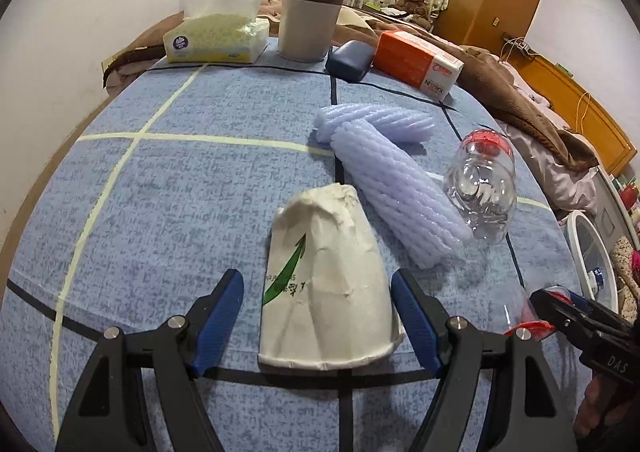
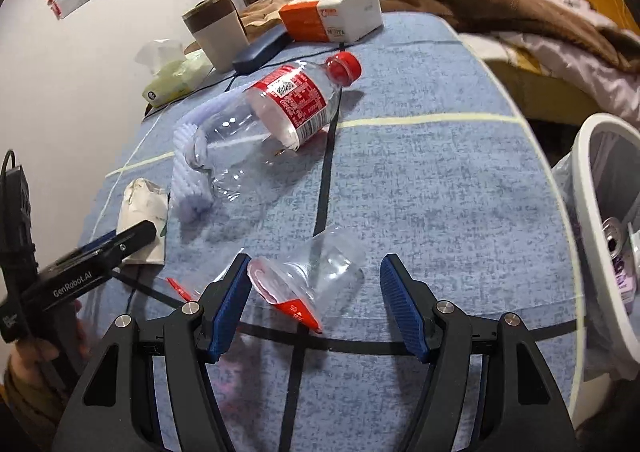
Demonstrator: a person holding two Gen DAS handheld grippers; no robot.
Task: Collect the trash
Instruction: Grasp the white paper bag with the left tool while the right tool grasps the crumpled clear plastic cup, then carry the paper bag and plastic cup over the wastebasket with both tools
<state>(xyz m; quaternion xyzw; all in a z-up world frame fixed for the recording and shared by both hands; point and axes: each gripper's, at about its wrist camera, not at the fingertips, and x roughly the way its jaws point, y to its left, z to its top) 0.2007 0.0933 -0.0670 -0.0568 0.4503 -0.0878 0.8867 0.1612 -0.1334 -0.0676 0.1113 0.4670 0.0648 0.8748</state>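
Nearest the left lens, the left gripper (image 1: 318, 322) stands with its blue pads apart on either side of a crushed white paper cup with a green arrow print (image 1: 328, 284); the pads do not press it. Nearest the right lens, the right gripper (image 2: 316, 304) is likewise apart, straddling a flattened clear plastic cup with a red-and-white label (image 2: 308, 280), one pad close against it, no grip evident.

Progress, as judged: early to middle stage. The white round waste bin (image 2: 596, 220), beside the near right edge of the blue checked tablecloth (image 2: 420, 180), already holds a drink can (image 2: 614, 234). Four pieces remain on the cloth, largest first: the clear plastic bottle with red cap and red label (image 2: 280, 108), the lilac foam mesh sleeves (image 1: 392, 188), the paper cup and the plastic cup.

Along the far edge stand a tissue pack (image 1: 216, 36), a grey lidded tumbler (image 1: 310, 16), an orange-and-white carton (image 1: 420, 62) and a dark case (image 1: 348, 60), apparently not trash.

View differences: only the right view shows the bin's contents and the bottle's cap; only the left shows the paper cup's print and both foam sleeves whole.
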